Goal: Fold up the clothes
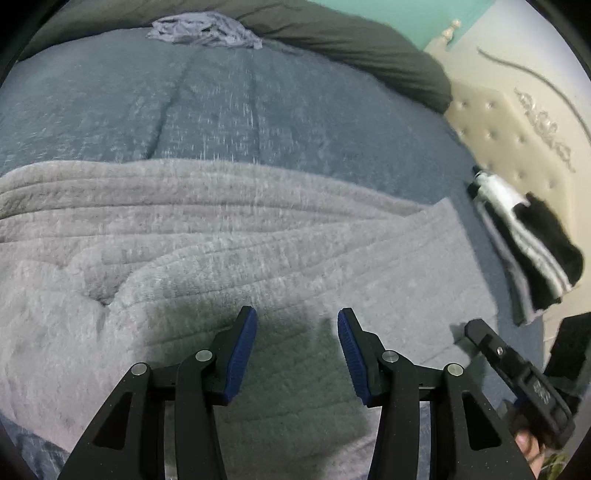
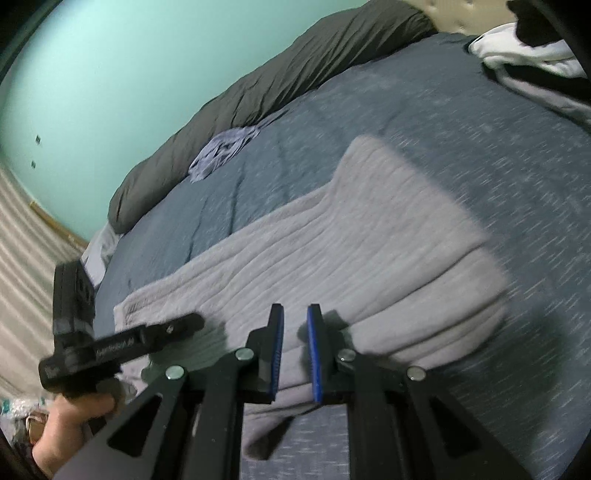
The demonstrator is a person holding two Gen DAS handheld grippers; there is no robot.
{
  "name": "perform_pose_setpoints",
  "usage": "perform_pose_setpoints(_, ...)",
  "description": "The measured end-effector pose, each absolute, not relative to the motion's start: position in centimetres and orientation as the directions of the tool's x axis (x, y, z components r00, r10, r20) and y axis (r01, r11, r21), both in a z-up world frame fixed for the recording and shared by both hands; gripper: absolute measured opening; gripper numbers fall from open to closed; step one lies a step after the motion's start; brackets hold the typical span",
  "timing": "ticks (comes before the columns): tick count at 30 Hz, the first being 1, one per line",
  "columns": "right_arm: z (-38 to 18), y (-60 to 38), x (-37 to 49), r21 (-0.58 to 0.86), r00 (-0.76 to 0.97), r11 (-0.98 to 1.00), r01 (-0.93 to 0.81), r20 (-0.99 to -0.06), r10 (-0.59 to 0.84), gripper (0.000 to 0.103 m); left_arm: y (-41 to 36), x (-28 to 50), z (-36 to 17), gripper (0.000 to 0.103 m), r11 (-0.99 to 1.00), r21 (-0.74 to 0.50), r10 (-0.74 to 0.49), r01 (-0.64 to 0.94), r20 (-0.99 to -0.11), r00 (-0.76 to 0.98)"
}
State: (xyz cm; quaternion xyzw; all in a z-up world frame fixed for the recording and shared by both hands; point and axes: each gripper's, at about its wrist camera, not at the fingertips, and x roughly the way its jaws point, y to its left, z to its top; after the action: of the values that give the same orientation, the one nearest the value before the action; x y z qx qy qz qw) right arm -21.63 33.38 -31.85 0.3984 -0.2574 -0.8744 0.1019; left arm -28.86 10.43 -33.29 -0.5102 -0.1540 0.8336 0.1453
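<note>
Two grippers: both hang over the bed, neither holding cloth.
Garment: the pale grey ribbed knit garment [image 1: 229, 251] lies flat on the blue-grey quilted bedspread [image 1: 207, 107], partly folded, so its edges can be reached.
Left gripper [image 1: 297, 354]: jaws spread, empty, above the knit's near part.
Right gripper [image 2: 295, 350]: jaws nearly together, a narrow gap, pinching nothing.
Set aside: a black-and-white striped folded garment [image 1: 532, 254] lies by the bed's edge, probably done.
Waiting: a crumpled lilac cloth [image 1: 203, 31] lies far off.

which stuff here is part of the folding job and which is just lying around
Part of the job:
- grey garment, spread on the bed
- crumpled blue cloth, likely next
- black and white clothes, already stacked
- left tool, right tool

Just lying about:
- blue blanket
- dark duvet
- headboard
</note>
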Motion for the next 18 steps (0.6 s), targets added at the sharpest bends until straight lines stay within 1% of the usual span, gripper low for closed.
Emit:
perform_pose_setpoints(4, -30.4, 36.4, -21.1, 0.525, -0.720, -0.848, -0.069, -0.614, -0.322, 0.012, 8.7, -27.2, -31.4, 0.050, -0.907, -0.411, 0.403, -0.091, -0.786, -0.470)
perform_pose_setpoints(6, -29.9, 37.9, -20.8, 0.509, -0.742, -0.855, -0.100, -0.611, -0.277, 0.013, 7.6, -26.2, -30.7, 0.055, -0.907, -0.413, 0.399, -0.085, -0.777, -0.487)
perform_pose_setpoints(7, -29.9, 38.5, -20.7, 0.504, -0.741, -0.855, -0.122, -0.619, -0.259, 0.019, 6.7, -25.4, -30.2, 0.059, -0.906, -0.415, 0.397, -0.081, -0.771, -0.497)
perform_pose_setpoints(8, -30.0, 39.1, -20.7, 0.500, -0.740, -0.854, -0.144, -0.627, -0.242, 0.033, 6.2, -24.9, -30.0, 0.059, -0.906, -0.417, 0.396, -0.076, -0.769, -0.502)
perform_pose_setpoints(10, -30.7, 40.3, -20.7, 0.525, -0.726, -0.831, -0.186, -0.643, -0.243, 0.045, 5.0, -23.9, -29.8, 0.060, -0.907, -0.417, 0.389, -0.064, -0.767, -0.510)
perform_pose_setpoints(12, -31.5, 41.2, -20.6, 0.526, -0.712, -0.817, -0.235, -0.666, -0.223, 0.046, 3.6, -22.7, -29.7, 0.060, -0.909, -0.413, 0.376, -0.047, -0.769, -0.517)
perform_pose_setpoints(13, -31.8, 41.5, -20.6, 0.526, -0.707, -0.812, -0.253, -0.674, -0.216, 0.048, 3.0, -22.4, -29.7, 0.060, -0.910, -0.412, 0.370, -0.038, -0.769, -0.521)
perform_pose_setpoints(15, -32.5, 42.3, -20.4, 0.555, -0.702, -0.782, -0.282, -0.675, -0.226, 0.056, 2.0, -21.8, -29.9, 0.060, -0.912, -0.411, 0.358, -0.018, -0.771, -0.527)
perform_pose_setpoints(16, -32.8, 42.7, -20.6, 0.569, -0.701, -0.769, -0.290, -0.674, -0.235, 0.061, 1.5, -21.6, -30.0, 0.060, -0.912, -0.410, 0.352, -0.008, -0.773, -0.528)
perform_pose_setpoints(18, -33.2, 42.7, -20.9, 0.582, -0.696, -0.764, -0.277, -0.670, -0.258, 0.062, 0.6, -21.1, -30.3, 0.060, -0.911, -0.412, 0.345, 0.010, -0.776, -0.529)
